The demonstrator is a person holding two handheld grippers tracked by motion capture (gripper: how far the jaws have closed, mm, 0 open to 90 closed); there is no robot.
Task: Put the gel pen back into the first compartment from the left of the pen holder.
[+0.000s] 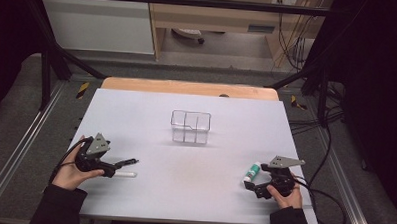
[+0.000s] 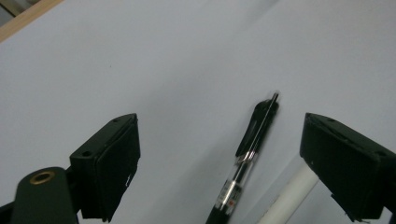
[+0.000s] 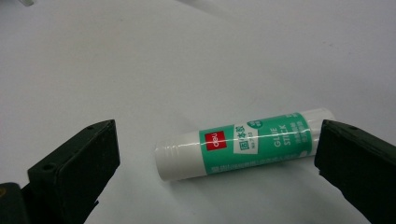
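Note:
A black pen (image 2: 247,154) with a clear barrel lies on the white table sheet between the spread jaws of my left gripper (image 2: 219,163), which is open. A white marker-like stick (image 2: 289,198) lies beside the pen, by the right jaw. From above, the pen (image 1: 126,163) and the white stick (image 1: 125,174) rest just right of the left gripper (image 1: 115,168). A green and white glue stick (image 3: 243,144) lies flat between the open jaws of my right gripper (image 3: 219,163). In the high view the glue stick (image 1: 252,172) sits at the right gripper (image 1: 251,186).
A clear divided plastic organizer (image 1: 190,126) stands upright in the middle of the white sheet (image 1: 184,186). The wooden table edge (image 1: 187,86) shows at the back. Black frame posts and cables flank the table on both sides.

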